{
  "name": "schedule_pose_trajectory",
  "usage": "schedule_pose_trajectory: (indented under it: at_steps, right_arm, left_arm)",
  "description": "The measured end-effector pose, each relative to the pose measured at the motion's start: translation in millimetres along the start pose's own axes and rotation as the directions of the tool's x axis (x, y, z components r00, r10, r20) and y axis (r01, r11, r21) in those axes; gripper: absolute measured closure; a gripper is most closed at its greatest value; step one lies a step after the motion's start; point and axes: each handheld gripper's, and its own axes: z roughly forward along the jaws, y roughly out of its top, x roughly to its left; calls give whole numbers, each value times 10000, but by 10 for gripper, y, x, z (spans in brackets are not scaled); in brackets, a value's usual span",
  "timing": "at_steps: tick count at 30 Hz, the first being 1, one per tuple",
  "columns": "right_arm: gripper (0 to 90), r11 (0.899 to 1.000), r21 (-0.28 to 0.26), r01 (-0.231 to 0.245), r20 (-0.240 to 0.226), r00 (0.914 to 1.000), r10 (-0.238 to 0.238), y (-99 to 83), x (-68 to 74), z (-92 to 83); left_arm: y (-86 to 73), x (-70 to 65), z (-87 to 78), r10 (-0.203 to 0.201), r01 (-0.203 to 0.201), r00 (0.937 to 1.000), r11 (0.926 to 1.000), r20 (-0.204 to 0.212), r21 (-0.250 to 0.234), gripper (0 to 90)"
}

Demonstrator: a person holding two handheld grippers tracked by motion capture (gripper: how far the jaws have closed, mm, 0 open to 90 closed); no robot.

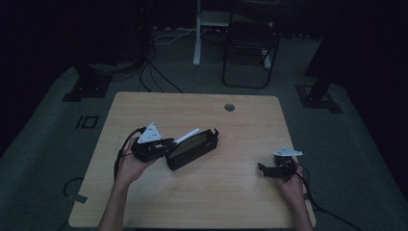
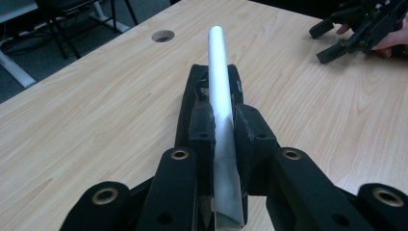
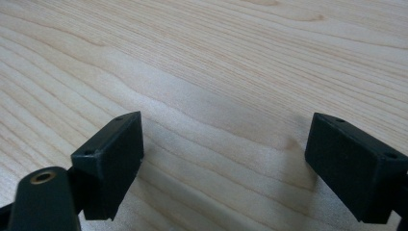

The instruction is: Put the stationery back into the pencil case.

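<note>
My left gripper [image 1: 167, 144] is shut on a white tube [image 1: 186, 136], which sticks out up and to the right past the jaws. In the left gripper view the white tube [image 2: 219, 72] is clamped between the two pads of that gripper [image 2: 222, 134]. Its far end reaches over a long black case [image 2: 192, 96]. The black case [image 1: 195, 148] lies at an angle in the middle of the table, just right of the left gripper. My right gripper [image 1: 264, 170] rests low at the table's right side, open, with bare wood between the jaws of this gripper [image 3: 223, 159].
The wooden table [image 1: 216, 202] has a round cable hole [image 1: 229, 107] near its far edge. A dark chair [image 1: 250, 43] and a white desk leg [image 1: 197, 33] stand on the floor beyond, with cables [image 1: 154, 72] lying there. The right gripper [image 2: 356, 29] appears far off in the left gripper view.
</note>
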Motion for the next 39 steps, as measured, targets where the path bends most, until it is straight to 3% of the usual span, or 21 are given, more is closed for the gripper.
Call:
schedule_pose_trajectory:
  at_steps: [12,39]
  right_arm:
    - [132,10000,2,0,1,10000,0,0,0,0]
    - [132,10000,-1,-3,-1,10000,3,0,0,0]
  left_arm:
    - [84,17,114,66,-66,10000,9999,2,115,790]
    - [74,97,353,-323,324,9994,9993,-75,173,790]
